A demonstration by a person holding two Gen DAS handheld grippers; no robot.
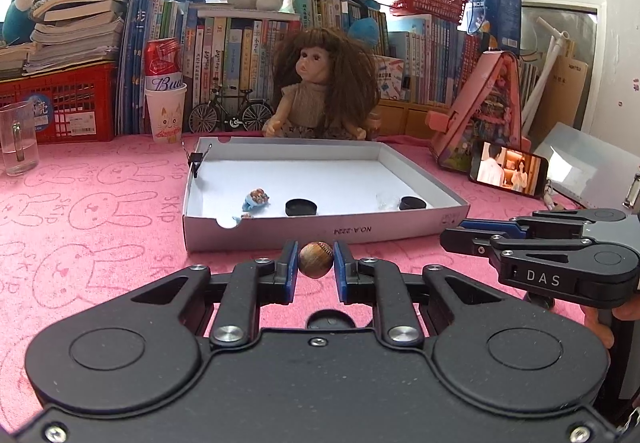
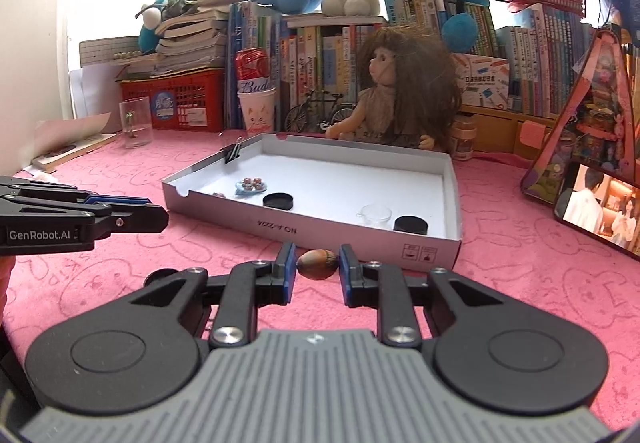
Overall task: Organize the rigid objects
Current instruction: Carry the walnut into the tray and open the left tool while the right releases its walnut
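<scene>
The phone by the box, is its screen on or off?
On: the phone leans beside the white box, its screen showing bright video of people.

My work surface is a pink bunny-print cloth (image 1: pixel 100 227); at centre frame a shallow white box (image 1: pixel 320 231), at right a phone (image 1: pixel 508 173), at left a glass mug (image 1: pixel 18 143).

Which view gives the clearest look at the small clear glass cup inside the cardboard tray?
The right wrist view: the glass cup stands unobstructed beside a black cap in the tray. In the left wrist view the cup is only a faint, washed-out shape against the white floor.
</scene>
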